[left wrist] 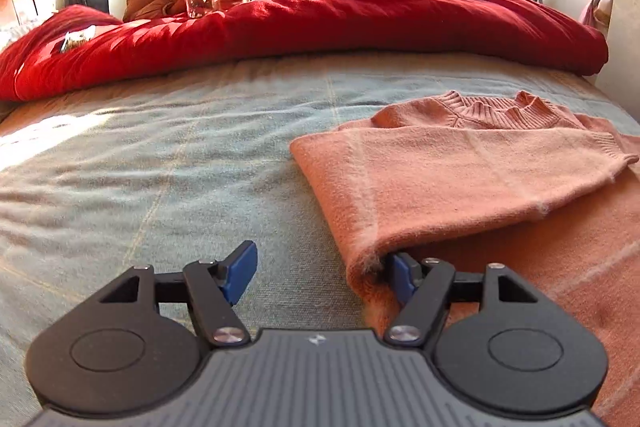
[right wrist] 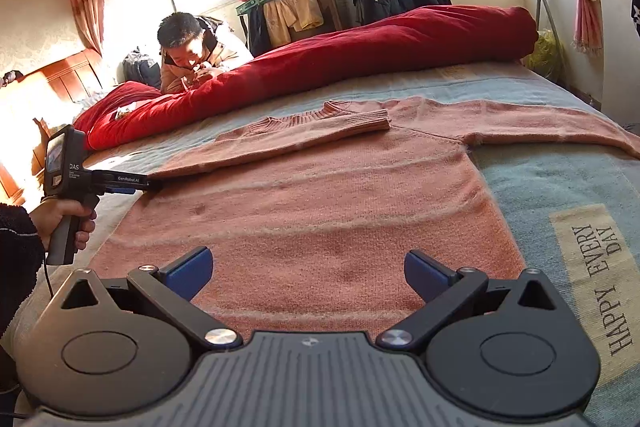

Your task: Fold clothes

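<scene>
The right gripper [right wrist: 308, 273] hovered over the hem of the salmon-pink knitted sweater [right wrist: 312, 203], jaws wide and empty. The sweater lay flat on the bed's pale blue-grey blanket [right wrist: 560, 183]. At its folded sleeve, the left gripper [left wrist: 322, 273] stood open, gripping nothing. Beyond lay a rolled red quilt [left wrist: 340, 23].

I count one pink sweater [right wrist: 312, 203], one red quilt [right wrist: 320, 67], my two grippers, one person [right wrist: 196, 55] at the far side.
</scene>
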Tool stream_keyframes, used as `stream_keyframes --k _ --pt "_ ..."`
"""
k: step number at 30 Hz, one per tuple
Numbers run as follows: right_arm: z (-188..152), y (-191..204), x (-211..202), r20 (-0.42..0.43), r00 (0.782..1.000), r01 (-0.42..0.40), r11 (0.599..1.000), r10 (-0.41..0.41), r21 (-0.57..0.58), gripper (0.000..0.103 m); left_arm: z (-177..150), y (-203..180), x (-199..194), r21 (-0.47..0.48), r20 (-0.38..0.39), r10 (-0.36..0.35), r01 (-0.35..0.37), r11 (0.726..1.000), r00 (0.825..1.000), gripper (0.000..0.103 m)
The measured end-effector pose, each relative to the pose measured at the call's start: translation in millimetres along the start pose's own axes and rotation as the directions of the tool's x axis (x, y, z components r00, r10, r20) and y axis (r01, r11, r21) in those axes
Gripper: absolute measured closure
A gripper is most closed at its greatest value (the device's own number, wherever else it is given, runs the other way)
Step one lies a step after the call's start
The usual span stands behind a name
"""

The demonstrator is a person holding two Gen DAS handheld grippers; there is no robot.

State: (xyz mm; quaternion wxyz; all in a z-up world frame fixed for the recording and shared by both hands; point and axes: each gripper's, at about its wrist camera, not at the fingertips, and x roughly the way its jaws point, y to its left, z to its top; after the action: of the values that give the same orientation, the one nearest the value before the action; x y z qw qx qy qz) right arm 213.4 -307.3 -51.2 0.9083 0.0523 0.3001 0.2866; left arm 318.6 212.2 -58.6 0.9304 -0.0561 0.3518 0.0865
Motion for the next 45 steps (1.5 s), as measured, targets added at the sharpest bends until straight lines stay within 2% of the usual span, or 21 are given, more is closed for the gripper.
stream_keyframes --k 3,7,11,13,15,18,21,22,24,27,29,31,33,36,40,43,45 --pt "0.2 4.7 1.7 -0.011 1.0 -0.01 1.0 0.01 -0.014 0.0 -0.9 9.9 -5.1 -0.064 -0.008 -0.045 0.044 0.997 0.999 0.03" --pt "2.1 10.0 4.5 -0.015 0.999 -0.029 0.999 0.028 -0.027 0.0 12.8 9.8 -28.0 -0.039 0.012 -0.112 0.112 0.993 0.994 0.033" --pt "3.9 16.2 15.7 -0.03 0.998 -0.057 0.998 0.056 -0.032 0.0 46.1 10.4 -37.0 -0.094 0.087 -0.231 0.239 0.967 0.969 0.027" --pt "4.5 19.7 23.2 -0.046 0.997 -0.07 0.997 0.069 -0.032 0.0 62.3 3.1 -24.7 -0.124 0.098 -0.279 0.29 0.949 0.955 0.024" --pt "4.0 22.2 29.5 -0.059 0.995 -0.082 0.996 0.08 -0.034 0.0 70.3 -6.0 -2.3 -0.171 0.074 -0.31 0.318 0.932 0.948 0.024" --pt "-0.3 20.5 37.3 -0.086 0.993 -0.087 0.996 0.084 -0.03 0.0 60.7 -18.8 27.1 -0.192 0.014 -0.306 0.303 0.934 0.952 0.025" --pt "-8.3 11.8 45.2 -0.121 0.989 -0.086 0.996 0.084 -0.01 0.0 26.6 -24.0 34.4 -0.133 -0.011 -0.299 0.295 0.946 0.954 0.025" --pt "-11.5 7.9 48.5 -0.134 0.988 -0.082 0.997 0.082 -0.001 0.0 16.9 -24.1 31.4 -0.083 0.009 -0.301 0.301 0.95 0.954 0.024" --pt "-15.1 3.9 51.7 -0.139 0.987 -0.083 0.997 0.082 0.004 0.0 11.3 -25.1 23.7 -0.012 0.011 -0.288 0.288 0.958 0.958 0.024" --pt "-18.4 1.1 53.8 -0.129 0.988 -0.088 0.996 0.088 0.002 0.0 23.9 -29.7 8.7 -0.004 0.002 -0.269 0.269 0.963 0.963 0.025" --pt "-20.4 -0.4 55.2 -0.123 0.988 -0.091 0.996 0.091 0.0 0.0 30.5 -34.7 -0.3 0.022 0.031 -0.309 0.309 0.951 0.95 0.025" --pt "-21.4 0.1 56.0 -0.118 0.989 -0.09 0.996 0.089 -0.003 0.0 27.4 -42.4 1.7 0.046 0.008 -0.342 0.341 0.939 0.94 0.023" --pt "-22.4 0.5 55.4 -0.117 0.989 -0.09 0.996 0.088 -0.013 0.0 16.3 -48.2 13.9 0.058 -0.056 -0.323 0.326 0.944 0.945 0.023" --pt "-23.4 0.3 53.3 -0.116 0.989 -0.094 0.995 0.09 -0.022 0.0 4.9 -47.3 11.9 0.073 -0.024 -0.329 0.33 0.941 0.944 0.023" --pt "-24.0 -3.6 51.8 -0.113 0.988 -0.11 0.994 0.108 -0.014 0.0 31.3 -37.7 8.3 -0.043 -0.033 -0.353 0.352 0.935 0.935 0.023" --pt "-24.3 -4.1 53.1 -0.111 0.988 -0.11 0.994 0.107 -0.012 0.0 58.0 -35.2 16.3 -0.045 0.011 -0.317 0.317 0.947 0.948 0.023" --pt "-24.8 -3.3 53.7 -0.109 0.989 -0.107 0.994 0.104 -0.016 0.0 69.1 -33.1 32.7 -0.07 0.011 -0.296 0.296 0.952 0.955 0.023"
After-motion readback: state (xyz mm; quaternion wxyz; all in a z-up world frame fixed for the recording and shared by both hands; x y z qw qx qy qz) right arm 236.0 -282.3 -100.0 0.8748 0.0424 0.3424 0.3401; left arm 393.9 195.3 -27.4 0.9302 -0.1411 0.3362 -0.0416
